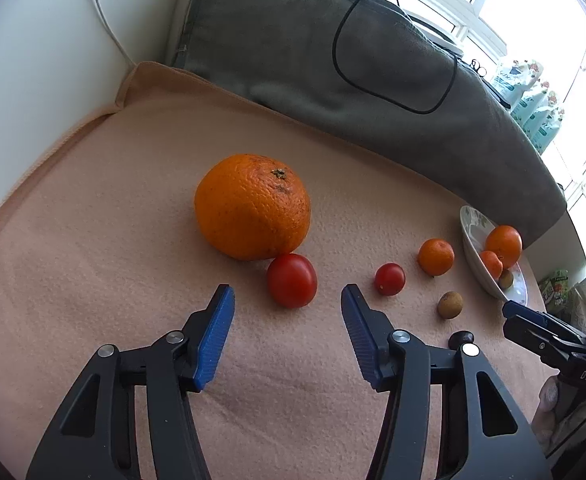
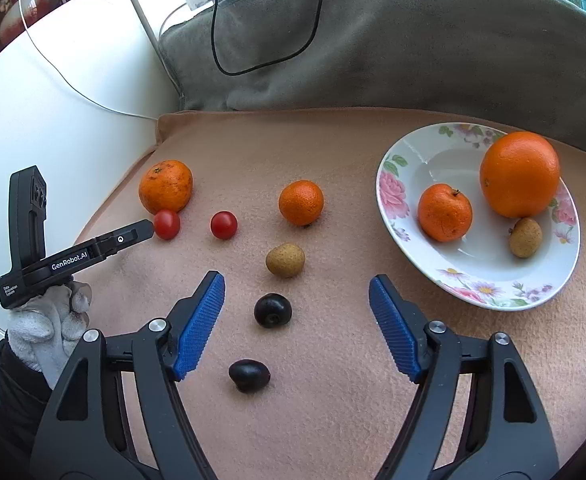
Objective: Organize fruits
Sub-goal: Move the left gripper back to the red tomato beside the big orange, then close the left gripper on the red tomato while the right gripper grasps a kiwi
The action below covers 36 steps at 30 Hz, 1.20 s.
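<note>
Nearest the right hand-held gripper (image 2: 297, 300), jaws wide and empty, lie two dark oval fruits (image 2: 272, 310) on the peach cloth-covered worktop (image 2: 333, 380), left of the floral white plate (image 2: 397, 176). Left hand-held gripper (image 1: 287, 300), also wide, faces a red tomato (image 1: 291, 280) touching the large orange (image 1: 252, 206).

Risk: round fruit may roll. Plate's far rim is cut off in the left view.

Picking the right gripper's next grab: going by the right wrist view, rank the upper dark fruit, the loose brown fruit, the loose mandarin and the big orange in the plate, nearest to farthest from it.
1. Upper dark fruit, between the open fingers of the right gripper.
2. Brown fruit, just ahead of the tips.
3. Mandarin, farther ahead.
4. Big orange, far right, in the plate.
</note>
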Motion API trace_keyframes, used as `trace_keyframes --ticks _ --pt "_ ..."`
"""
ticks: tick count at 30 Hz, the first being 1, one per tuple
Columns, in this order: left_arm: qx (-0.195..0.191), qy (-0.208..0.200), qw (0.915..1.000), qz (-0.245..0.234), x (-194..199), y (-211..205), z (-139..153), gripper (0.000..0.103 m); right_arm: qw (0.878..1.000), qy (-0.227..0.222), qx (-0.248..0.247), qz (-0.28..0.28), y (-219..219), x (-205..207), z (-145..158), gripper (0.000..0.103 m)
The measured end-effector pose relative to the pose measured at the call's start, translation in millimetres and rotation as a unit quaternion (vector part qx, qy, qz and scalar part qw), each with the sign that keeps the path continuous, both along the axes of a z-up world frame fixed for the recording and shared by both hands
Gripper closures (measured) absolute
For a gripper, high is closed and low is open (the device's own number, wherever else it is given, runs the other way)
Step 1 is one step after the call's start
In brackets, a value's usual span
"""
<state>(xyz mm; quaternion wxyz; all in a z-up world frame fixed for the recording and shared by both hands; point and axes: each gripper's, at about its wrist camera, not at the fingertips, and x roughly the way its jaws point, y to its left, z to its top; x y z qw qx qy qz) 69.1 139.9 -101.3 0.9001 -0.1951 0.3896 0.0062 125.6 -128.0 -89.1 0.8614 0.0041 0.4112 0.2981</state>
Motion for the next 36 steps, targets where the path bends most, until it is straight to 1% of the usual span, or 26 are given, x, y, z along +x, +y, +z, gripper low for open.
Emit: trace_keyframes --ticks 3,8,10,14,16,17,19,24,26,28,32,36 --pt "-0.003 0.001 1.0 -0.003 3 1 -1 0.053 1.0 0.004 -0.004 0.009 10 5 -2 0.034" --pt "0.0 0.002 1.0 -0.01 9 0 -1 0.055 1.0 0.014 -0.011 0.018 23 15 -7 0.041" --pt "0.004 0.005 0.9999 -0.011 14 -1 -3 0.059 0.999 0.018 -0.016 0.021 27 18 -9 0.05" --pt "0.005 0.012 0.9998 -0.011 20 -2 -7 0.061 0.999 0.023 -0.025 0.024 32 24 -14 0.052" --pt "0.007 0.016 0.9998 -0.013 22 -3 -9 0.063 0.999 0.024 -0.027 0.025 32 25 -16 0.052" --pt "0.008 0.018 0.9997 -0.015 22 -4 -10 0.066 0.999 0.025 -0.028 0.026 33 25 -17 0.053" --pt "0.009 0.02 0.9996 -0.016 23 -4 -12 0.067 0.999 0.028 -0.031 0.027 33 27 -18 0.056" --pt "0.002 0.02 0.9997 -0.013 23 -2 -13 0.072 0.999 0.034 -0.031 0.026 34 31 -21 0.059" --pt "0.002 0.019 0.9997 -0.016 24 -3 -13 0.074 0.998 0.037 -0.032 0.026 35 33 -22 0.062" --pt "0.003 0.018 0.9997 -0.016 24 -4 -13 0.074 0.998 0.04 -0.033 0.027 39 35 -24 0.068" --pt "0.001 0.015 0.9998 -0.016 24 -3 -13 0.074 0.998 0.04 -0.034 0.026 41 35 -24 0.073" --pt "0.001 0.012 0.9998 -0.015 23 -3 -13 0.074 0.999 0.042 -0.026 0.022 40 34 -24 0.073"
